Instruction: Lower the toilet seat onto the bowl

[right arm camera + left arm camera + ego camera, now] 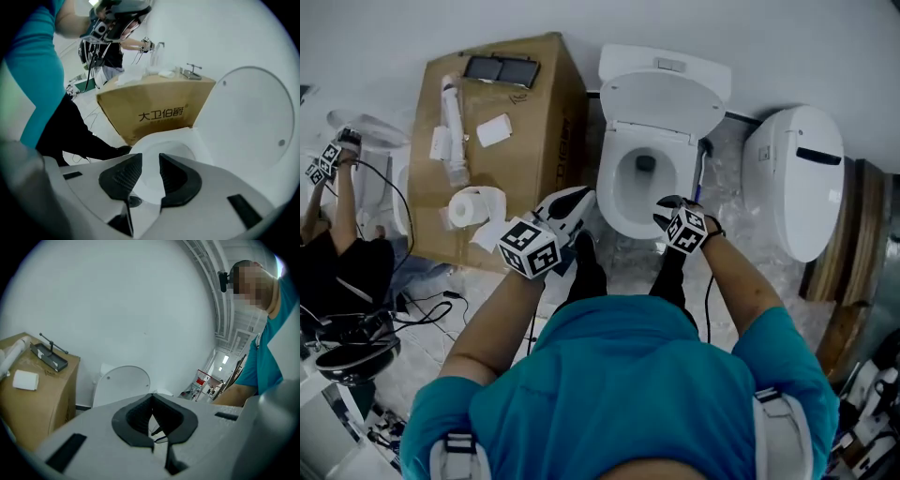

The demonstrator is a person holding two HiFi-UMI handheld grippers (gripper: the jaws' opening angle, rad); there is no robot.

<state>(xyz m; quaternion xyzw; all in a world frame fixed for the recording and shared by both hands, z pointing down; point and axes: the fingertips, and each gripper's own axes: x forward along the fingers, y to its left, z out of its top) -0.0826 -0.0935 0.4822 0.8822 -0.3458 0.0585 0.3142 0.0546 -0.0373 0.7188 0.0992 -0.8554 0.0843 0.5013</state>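
Toilet seat (661,101) stands raised beyond both grippers; left gripper (579,201) clenched empty, right gripper (666,212) released over the bowl (616,192)

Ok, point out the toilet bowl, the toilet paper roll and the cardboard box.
toilet bowl (628,223), head view, front rim.
toilet paper roll (473,206), head view, its top end.
cardboard box (539,122), head view, bare top.
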